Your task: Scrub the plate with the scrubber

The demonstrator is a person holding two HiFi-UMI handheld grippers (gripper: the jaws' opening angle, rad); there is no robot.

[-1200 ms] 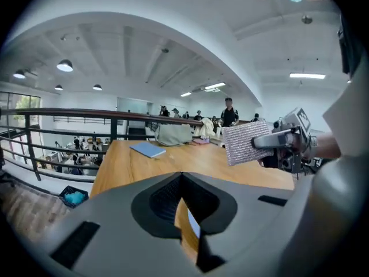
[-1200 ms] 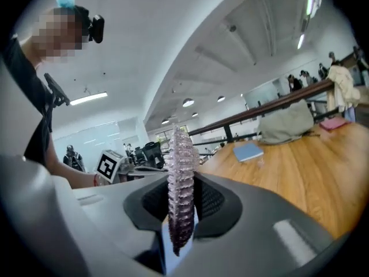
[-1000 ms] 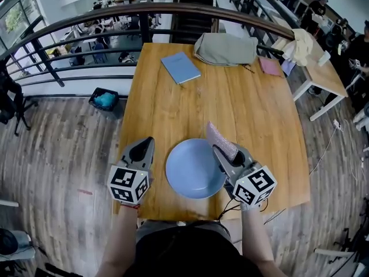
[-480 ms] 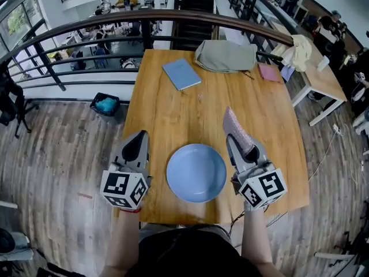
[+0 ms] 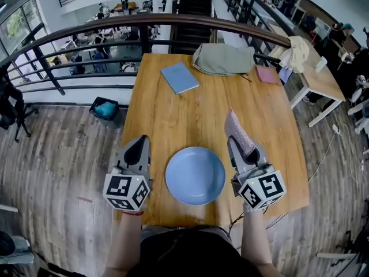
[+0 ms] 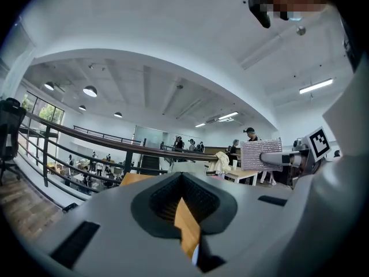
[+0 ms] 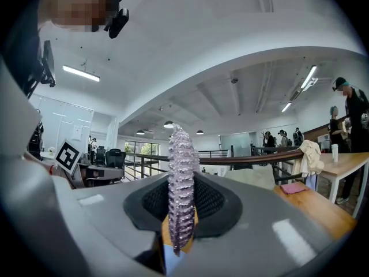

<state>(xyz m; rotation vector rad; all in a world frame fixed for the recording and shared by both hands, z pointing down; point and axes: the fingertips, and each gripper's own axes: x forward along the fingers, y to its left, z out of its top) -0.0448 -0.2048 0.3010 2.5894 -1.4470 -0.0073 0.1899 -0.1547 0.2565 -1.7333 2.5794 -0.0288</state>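
A round blue plate (image 5: 195, 175) lies flat near the front edge of the wooden table (image 5: 173, 114). My right gripper (image 5: 234, 141) is just right of the plate, shut on a flat pinkish knobbly scrubber (image 5: 237, 129) that sticks out forward beyond the jaws. In the right gripper view the scrubber (image 7: 181, 183) stands on edge between the pads of that gripper (image 7: 181, 215). My left gripper (image 5: 139, 143) is left of the plate, shut with nothing in it. From the left gripper view (image 6: 183, 203), the scrubber (image 6: 259, 154) shows off to the right.
At the table's far side lie a blue notebook (image 5: 180, 77), a folded grey-green cloth (image 5: 223, 58) and a small pink item (image 5: 268, 74). A curved railing (image 5: 144, 21) runs behind the table. A second table (image 5: 323, 77) stands at the right.
My right gripper has carried the scrubber off the plate's right rim and out to the right of it. The left gripper has shifted only slightly.
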